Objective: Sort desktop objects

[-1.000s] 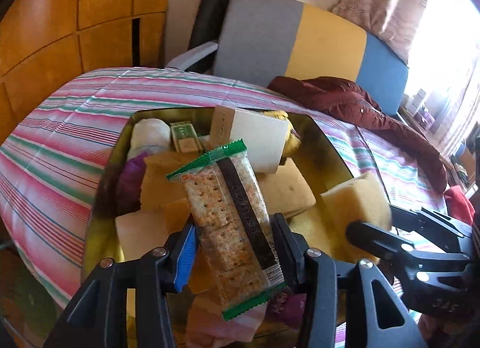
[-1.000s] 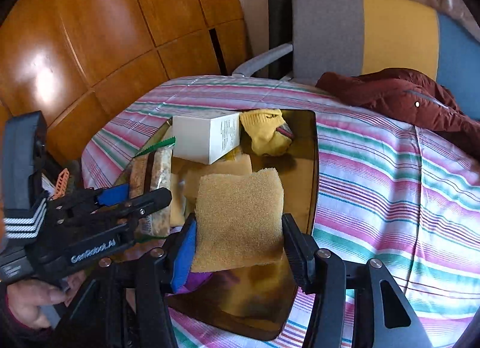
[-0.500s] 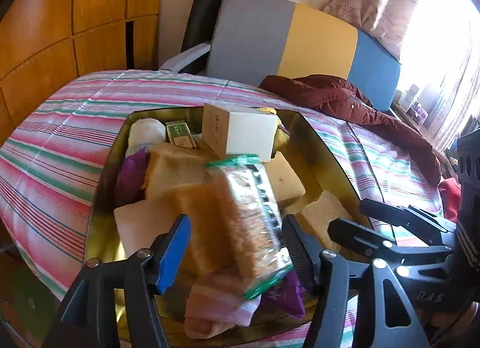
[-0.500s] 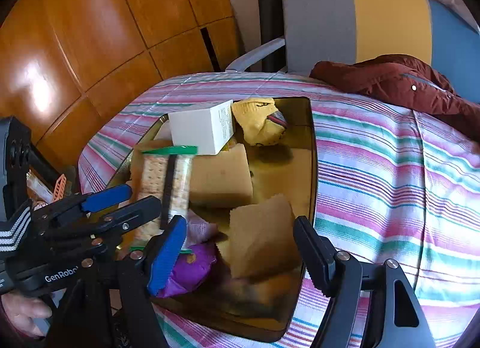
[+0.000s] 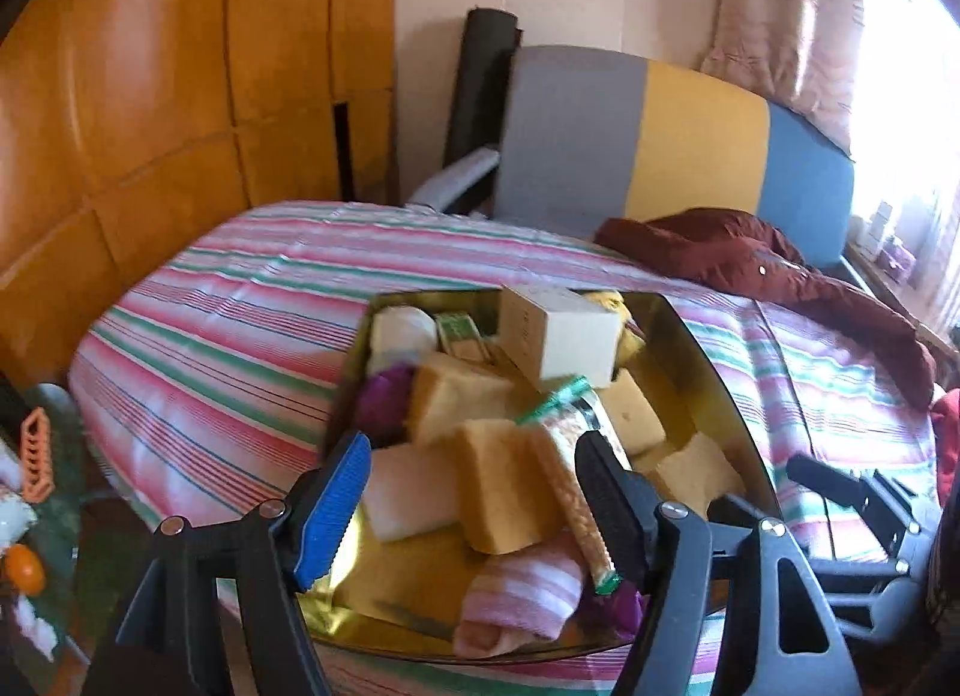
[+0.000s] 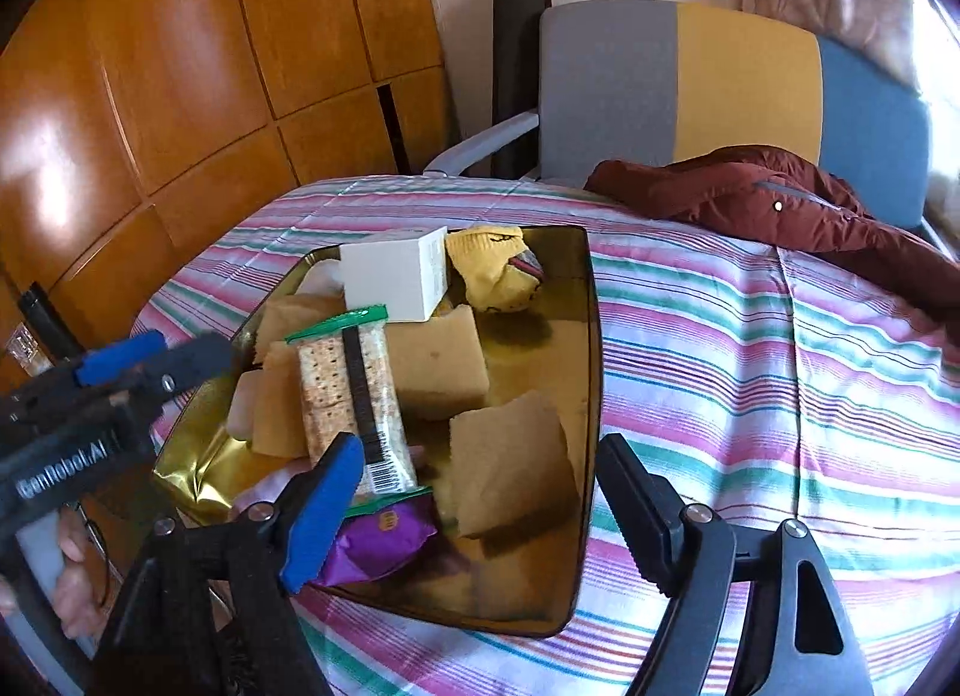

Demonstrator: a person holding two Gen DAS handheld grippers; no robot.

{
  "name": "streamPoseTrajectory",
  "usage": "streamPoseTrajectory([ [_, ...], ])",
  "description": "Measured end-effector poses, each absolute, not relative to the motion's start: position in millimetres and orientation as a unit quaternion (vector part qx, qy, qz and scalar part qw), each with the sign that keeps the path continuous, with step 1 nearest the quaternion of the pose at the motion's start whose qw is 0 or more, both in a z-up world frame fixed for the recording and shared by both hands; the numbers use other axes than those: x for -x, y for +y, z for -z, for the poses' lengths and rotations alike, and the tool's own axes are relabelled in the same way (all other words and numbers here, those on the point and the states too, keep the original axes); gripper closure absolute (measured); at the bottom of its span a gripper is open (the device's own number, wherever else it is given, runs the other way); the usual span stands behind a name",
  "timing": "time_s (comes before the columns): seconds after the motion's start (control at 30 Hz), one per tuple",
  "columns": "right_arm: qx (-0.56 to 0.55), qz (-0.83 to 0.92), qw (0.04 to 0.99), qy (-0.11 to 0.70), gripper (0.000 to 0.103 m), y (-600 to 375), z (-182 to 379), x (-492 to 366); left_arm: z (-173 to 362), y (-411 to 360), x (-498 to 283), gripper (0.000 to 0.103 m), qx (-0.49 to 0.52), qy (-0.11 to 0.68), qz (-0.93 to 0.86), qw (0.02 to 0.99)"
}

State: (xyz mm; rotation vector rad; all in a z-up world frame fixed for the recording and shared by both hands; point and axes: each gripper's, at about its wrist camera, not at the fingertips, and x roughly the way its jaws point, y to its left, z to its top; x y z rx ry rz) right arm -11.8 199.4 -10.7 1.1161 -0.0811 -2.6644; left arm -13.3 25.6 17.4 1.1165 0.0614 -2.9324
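In the gold tray (image 6: 591, 336) lie one white box (image 6: 393, 273), one yellow sock (image 6: 495, 270), one cracker packet (image 6: 348, 396), one purple packet (image 6: 381, 540) and one pink striped sock (image 5: 522, 591); at least five tan sponges (image 6: 438, 363) sit there, some partly hidden; one maroon jacket (image 6: 780, 204) lies beyond the tray

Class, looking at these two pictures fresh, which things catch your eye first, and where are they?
A shiny gold tray on the pink-striped cloth, heaped with tan sponges. A clear green-ended cracker packet lies across the heap, with a white box at the far end.
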Motion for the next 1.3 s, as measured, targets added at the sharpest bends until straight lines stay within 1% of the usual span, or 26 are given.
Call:
streamPoseTrajectory([
  [0.2,-0.381,0.915,0.128,-0.031,0.022,193.0,13.0,4.3,-33.3,19.1,1.3,0.031,-0.330,0.013,0.942,0.055],
  [0.33,-0.376,0.917,0.131,-0.032,0.022,188.4,12.7,-1.6,-42.8,17.3,-7.7,0.031,-0.319,0.015,0.945,0.069],
  [0.63,-0.364,0.920,0.140,-0.030,0.021,177.8,8.1,-10.2,-52.3,24.9,-24.6,0.033,-0.297,0.000,0.953,0.061],
  [0.7,-0.361,0.921,0.141,-0.029,0.021,176.8,6.6,-11.4,-51.9,24.5,-24.7,0.035,-0.299,0.004,0.953,0.056],
  [0.77,-0.360,0.922,0.141,-0.028,0.021,176.0,5.4,-12.9,-50.5,23.2,-23.9,0.042,-0.305,0.012,0.951,0.044],
  [0.93,-0.360,0.922,0.139,-0.022,0.020,173.3,5.8,-14.5,-45.2,22.3,-21.2,0.044,-0.321,0.022,0.946,0.030],
  [1.07,-0.360,0.922,0.138,-0.016,0.019,170.9,6.8,-15.0,-44.1,23.0,-21.2,0.044,-0.317,0.011,0.948,0.031],
  [1.1,-0.361,0.922,0.138,-0.016,0.019,170.6,7.3,-14.9,-43.9,22.1,-21.3,0.045,-0.315,0.011,0.948,0.031],
  [1.13,-0.361,0.922,0.137,-0.016,0.019,170.6,7.6,-14.8,-43.5,20.8,-21.4,0.050,-0.311,0.013,0.950,0.033],
  [1.17,-0.361,0.922,0.137,-0.016,0.019,170.3,7.7,-14.8,-43.0,20.2,-21.3,0.051,-0.308,0.012,0.951,0.036],
  [1.3,-0.358,0.924,0.133,-0.020,0.019,173.1,6.5,-15.2,-40.6,17.2,-18.7,0.052,-0.314,0.013,0.949,0.037],
])
